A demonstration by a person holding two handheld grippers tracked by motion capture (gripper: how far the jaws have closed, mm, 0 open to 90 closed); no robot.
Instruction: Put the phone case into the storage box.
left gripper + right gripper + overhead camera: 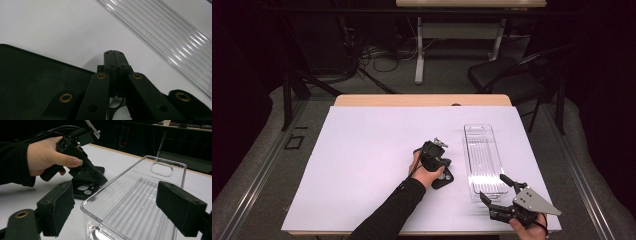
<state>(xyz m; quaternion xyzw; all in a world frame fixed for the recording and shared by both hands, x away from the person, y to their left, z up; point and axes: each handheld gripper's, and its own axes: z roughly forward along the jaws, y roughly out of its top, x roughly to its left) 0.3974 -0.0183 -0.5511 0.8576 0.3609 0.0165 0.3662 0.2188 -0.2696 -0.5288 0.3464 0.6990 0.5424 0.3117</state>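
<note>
A clear ribbed plastic tray [477,128] lies right of the table's middle, long side running away from me. A black flat case with round holes [444,179] rests left of it. A person's left hand holds my left gripper [442,167] tilted down over that case, jaws shut with nothing seen between them [115,53]; the case [37,82] lies under and beside them, the tray [175,35] just beyond. My right gripper [492,186] stands open at the tray's near end. Its pads [57,207] flank the tray [113,181] without pressing it; the left gripper [103,180] and case [85,190] lie beyond.
A white sheet [372,150] covers the table, with a wooden edge [422,100] at the far side. Behind the table stand a dark chair [504,75] and another desk [462,4], with cables on the floor.
</note>
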